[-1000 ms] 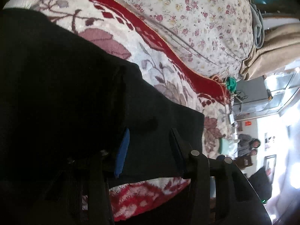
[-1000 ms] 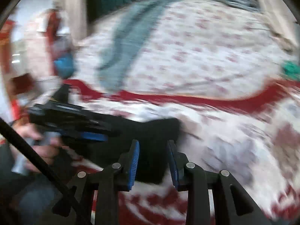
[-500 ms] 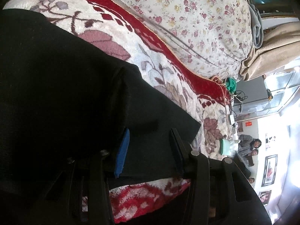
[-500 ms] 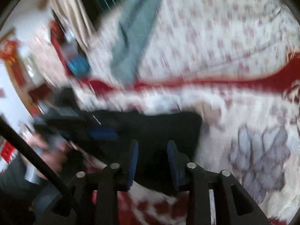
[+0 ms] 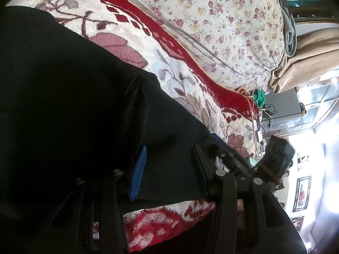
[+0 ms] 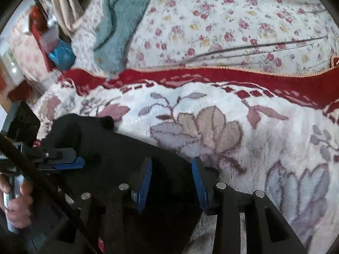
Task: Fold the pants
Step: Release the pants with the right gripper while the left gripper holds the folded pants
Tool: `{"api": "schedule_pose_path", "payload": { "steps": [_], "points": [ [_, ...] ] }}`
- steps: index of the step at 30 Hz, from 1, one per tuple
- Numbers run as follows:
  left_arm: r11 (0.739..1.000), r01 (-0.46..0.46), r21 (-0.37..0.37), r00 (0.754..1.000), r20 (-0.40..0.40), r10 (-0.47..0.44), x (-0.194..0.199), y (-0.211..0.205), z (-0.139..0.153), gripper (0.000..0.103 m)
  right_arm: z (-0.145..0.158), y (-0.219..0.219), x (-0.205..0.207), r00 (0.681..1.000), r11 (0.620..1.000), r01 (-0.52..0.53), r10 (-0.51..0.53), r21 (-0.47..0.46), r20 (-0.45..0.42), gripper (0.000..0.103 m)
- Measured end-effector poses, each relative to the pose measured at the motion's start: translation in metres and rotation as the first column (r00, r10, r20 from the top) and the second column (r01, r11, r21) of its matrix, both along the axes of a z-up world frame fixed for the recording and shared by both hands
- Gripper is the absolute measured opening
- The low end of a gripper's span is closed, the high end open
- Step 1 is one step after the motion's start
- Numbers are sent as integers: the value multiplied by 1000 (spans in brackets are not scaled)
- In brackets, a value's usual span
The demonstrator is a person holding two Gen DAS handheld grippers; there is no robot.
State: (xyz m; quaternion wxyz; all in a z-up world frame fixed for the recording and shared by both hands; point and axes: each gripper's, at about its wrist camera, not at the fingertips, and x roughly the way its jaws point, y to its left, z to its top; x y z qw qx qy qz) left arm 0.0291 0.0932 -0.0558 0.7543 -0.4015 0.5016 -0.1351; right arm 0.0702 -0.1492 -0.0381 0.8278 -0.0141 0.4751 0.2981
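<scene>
Left wrist view: black soft-fabric pants (image 5: 74, 105) fill the left and centre, lying on a plush white-and-red floral blanket (image 5: 186, 84) over the bed. Left gripper (image 5: 169, 169) has jaws set wide, with black fabric running between and under them; contact not clear, so no confirmed grip. A thick fold ridge in the cloth sits just left of the blue-padded finger. Pants' long axis runs from the near-left of this view toward the far right, ending at a corner by the right gripper (image 5: 228, 150), seen here as a dark, blurred body. Further right: rose-print quilt (image 5: 211, 21), beige folded blanket (image 5: 307, 59).

Right wrist view: left gripper (image 6: 70, 160) at the left edge with a bare hand (image 6: 17, 203) on its handle; from here its jaws look close over the pants' edge, but open or closed cannot be told. Pants (image 6: 118, 152) lie along the near edge of the bed. Right gripper (image 6: 172, 180) has jaws wide, straddling the right-hand corner of the cloth, not closed on it. Blanket (image 6: 211, 122) bare to the right.

Judgement: each gripper sits at one end of the same edge, right nearer the free corner; next likely calls for closing both and carrying that edge across. Only the right view shows the left jaws side-on; only the left shows the fold ridge.
</scene>
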Motion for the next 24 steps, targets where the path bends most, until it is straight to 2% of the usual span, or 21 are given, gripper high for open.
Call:
{"api": "schedule_pose_path", "payload": {
  "steps": [2,4,5,6,7,8,9,10,12,14,16,17,18,19,20,22,24],
  "points": [
    [1000,1,3,1000,2,-1,-1,0,0,43,15,3,-2,999,999,24,-23,-22,43,37],
    [1000,0,1,1000,3,0,-1,0,0,43,32,-8,-2,992,995,57,-66,83,108,37],
    [1000,0,1,1000,3,0,-1,0,0,43,30,-11,2,991,990,73,-86,123,105,39],
    [1000,2,2,1000,3,-2,-2,0,0,43,22,-15,4,989,982,114,-126,151,72,49],
    [1000,4,4,1000,4,-4,-2,0,0,43,6,-13,7,990,983,138,-141,123,15,52],
    [1000,12,4,1000,5,-12,-1,-1,0,43,-17,-2,15,990,991,124,-120,46,-80,53],
    [1000,16,14,1000,6,-16,-1,-2,0,43,-27,3,14,993,994,107,-107,-11,-56,53],
    [1000,18,22,1000,8,-18,-2,-3,1,43,-17,6,8,995,994,104,-104,-22,12,53],
    [999,22,34,1000,10,-23,-2,-5,2,43,-2,10,9,991,991,134,-134,-30,2,51],
    [999,19,38,1000,13,-20,-2,-6,2,43,18,7,3,989,988,128,-134,81,64,51],
    [999,15,35,1000,18,-16,-3,-6,1,43,19,6,-5,987,989,90,-104,119,121,56],
    [999,14,34,1000,19,-14,-3,-6,1,43,9,11,-4,991,993,70,-80,95,108,58],
    [1000,12,27,1000,23,-12,-4,-6,1,43,-15,17,3,999,999,36,-36,29,26,60],
    [1000,8,22,1000,25,-9,-4,-6,0,43,-30,16,5,1000,1000,14,-14,0,-3,60],
    [1000,4,21,1000,27,-5,-4,-6,1,43,-24,10,0,998,999,-1,-2,49,69,59],
    [1000,0,22,999,32,0,-5,-6,1,43,-11,-9,3,999,987,32,-37,158,27,54],
    [1000,-5,23,999,33,5,-5,-6,1,43,3,-34,-1,997,942,63,-76,329,27,53]
  ]
}}
